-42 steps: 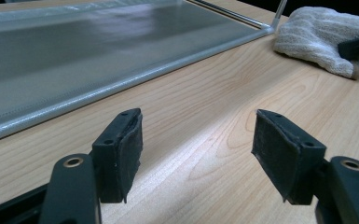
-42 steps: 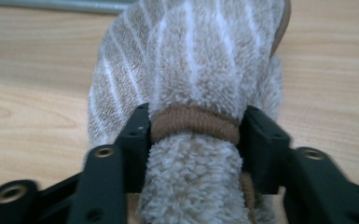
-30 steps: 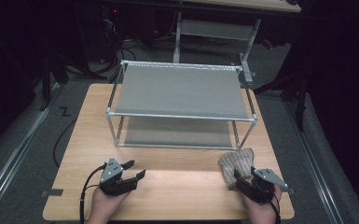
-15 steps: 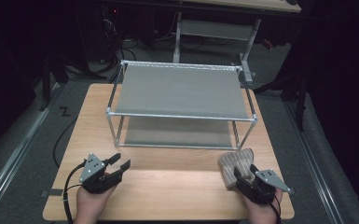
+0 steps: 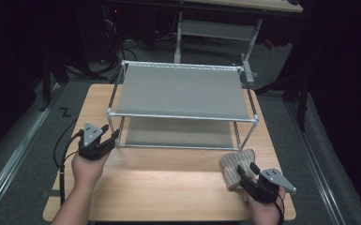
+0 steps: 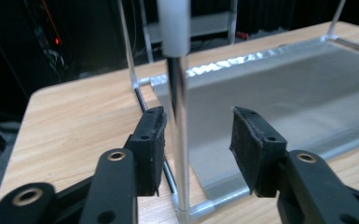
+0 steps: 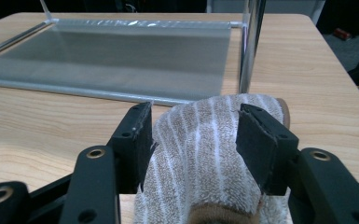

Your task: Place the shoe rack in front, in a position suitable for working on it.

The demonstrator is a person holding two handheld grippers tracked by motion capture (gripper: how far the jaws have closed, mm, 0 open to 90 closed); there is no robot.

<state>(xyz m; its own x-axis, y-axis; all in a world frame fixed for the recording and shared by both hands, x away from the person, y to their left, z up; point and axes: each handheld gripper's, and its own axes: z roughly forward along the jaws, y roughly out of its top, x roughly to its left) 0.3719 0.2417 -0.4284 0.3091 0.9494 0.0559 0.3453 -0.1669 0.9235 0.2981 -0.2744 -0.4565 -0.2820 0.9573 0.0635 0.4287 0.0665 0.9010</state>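
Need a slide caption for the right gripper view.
Right tongs closing around a striped towel on the wooden table, metal shelf rack behind.

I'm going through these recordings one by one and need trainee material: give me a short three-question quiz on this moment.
1. True or false: the striped towel lies between the pads of the right claw.
2. What stands between the pads of the left claw? A) a near corner post of the metal rack B) a cup C) the towel
3. Where does the towel lie, seen from the high view?

Key: 1. True; both claws' jaws have just been closing. 2. A; the pads do not yet press the post. 3. On the wooden table, near its right front corner, beside the rack's right front leg.
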